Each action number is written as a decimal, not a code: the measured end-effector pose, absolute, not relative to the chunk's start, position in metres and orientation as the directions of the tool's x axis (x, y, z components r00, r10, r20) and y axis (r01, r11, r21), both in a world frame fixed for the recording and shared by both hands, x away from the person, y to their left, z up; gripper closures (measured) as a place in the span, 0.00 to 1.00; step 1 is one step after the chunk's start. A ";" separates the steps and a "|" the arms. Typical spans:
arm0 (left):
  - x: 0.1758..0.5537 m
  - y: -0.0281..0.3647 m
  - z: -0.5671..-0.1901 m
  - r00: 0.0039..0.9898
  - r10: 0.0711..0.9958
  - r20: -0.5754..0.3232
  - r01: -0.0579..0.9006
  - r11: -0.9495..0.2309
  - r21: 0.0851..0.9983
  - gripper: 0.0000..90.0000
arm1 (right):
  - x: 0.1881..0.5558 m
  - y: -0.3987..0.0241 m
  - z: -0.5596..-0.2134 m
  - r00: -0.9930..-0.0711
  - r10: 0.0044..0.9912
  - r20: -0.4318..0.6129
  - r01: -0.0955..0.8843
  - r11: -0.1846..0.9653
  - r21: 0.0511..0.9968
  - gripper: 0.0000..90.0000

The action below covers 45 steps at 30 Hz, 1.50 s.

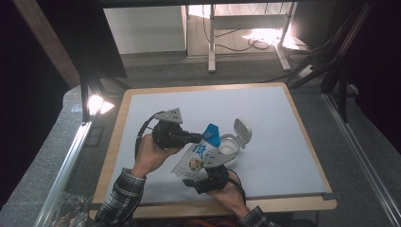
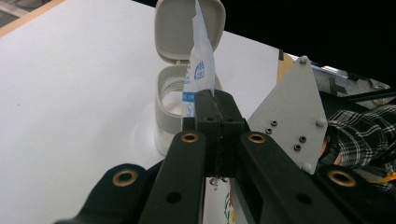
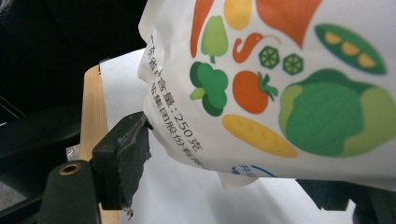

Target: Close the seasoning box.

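2 grippers on 1 pouch over the table

The left gripper, levelled rightward, pinches the pouch near its top beside the open container; the right gripper, reaching from below, has its jaws parted around the pouch's base, the visible pad barely touching it.

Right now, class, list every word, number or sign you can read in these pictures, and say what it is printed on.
"250" followed by the character "克": on the white pouch, beside the vegetable drawings.
"低": large blue character on the pouch front, high view.
Other Chinese lines along the pouch edge: too blurred to read.
Blue print by the left gripper: too small.
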State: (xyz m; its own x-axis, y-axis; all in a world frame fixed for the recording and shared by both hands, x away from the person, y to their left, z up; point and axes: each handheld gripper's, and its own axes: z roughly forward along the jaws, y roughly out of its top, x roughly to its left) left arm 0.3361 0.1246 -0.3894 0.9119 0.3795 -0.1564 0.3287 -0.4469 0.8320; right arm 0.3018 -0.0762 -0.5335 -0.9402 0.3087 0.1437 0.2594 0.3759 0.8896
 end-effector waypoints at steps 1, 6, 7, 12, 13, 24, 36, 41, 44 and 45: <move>0.336 0.125 -0.389 0.911 0.383 -0.153 0.328 -0.449 0.831 1.00 | 0.302 -0.076 -0.534 -0.941 0.305 0.143 0.258 0.379 0.889 0.27; 0.336 0.127 -0.389 0.910 0.388 -0.148 0.328 -0.455 0.828 1.00 | 0.304 -0.077 -0.534 -0.943 0.290 0.163 0.271 0.387 0.882 0.23; 0.335 0.127 -0.389 0.910 0.388 -0.147 0.328 -0.456 0.827 1.00 | 0.304 -0.077 -0.534 -0.943 0.292 0.162 0.271 0.386 0.882 0.23; 0.334 0.128 -0.393 0.912 0.382 -0.145 0.326 -0.463 0.824 1.00 | 0.305 -0.081 -0.530 -0.934 0.321 0.156 0.271 0.353 0.895 0.23; 0.334 0.128 -0.395 0.912 0.382 -0.149 0.328 -0.464 0.822 1.00 | 0.305 -0.082 -0.530 -0.932 0.327 0.155 0.271 0.347 0.898 0.24; 0.330 0.129 -0.410 0.918 0.359 -0.170 0.338 -0.480 0.810 1.00 | 0.308 -0.086 -0.529 -0.908 0.381 0.171 0.309 0.337 0.889 0.33; 0.321 0.138 -0.414 0.925 0.346 -0.158 0.330 -0.524 0.785 0.97 | 0.306 -0.085 -0.528 -0.911 0.379 0.164 0.302 0.339 0.891 0.36; 0.320 0.144 -0.422 0.919 0.353 -0.174 0.344 -0.504 0.792 0.97 | 0.305 -0.084 -0.528 -0.912 0.376 0.167 0.301 0.333 0.894 0.37; 0.319 0.147 -0.427 0.917 0.353 -0.185 0.353 -0.504 0.789 0.96 | 0.305 -0.084 -0.527 -0.914 0.371 0.162 0.294 0.333 0.896 0.37; 0.318 0.148 -0.428 0.918 0.350 -0.187 0.354 -0.510 0.784 0.97 | 0.304 -0.084 -0.527 -0.914 0.371 0.161 0.293 0.332 0.896 0.37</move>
State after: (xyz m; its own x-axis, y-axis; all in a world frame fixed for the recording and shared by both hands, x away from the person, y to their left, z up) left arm 0.3184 0.1482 -0.4284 0.9179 0.3501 -0.1868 0.3541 -0.5102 0.7837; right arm 0.3044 -0.0837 -0.5268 -0.9144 0.3714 0.1613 0.2931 0.3323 0.8965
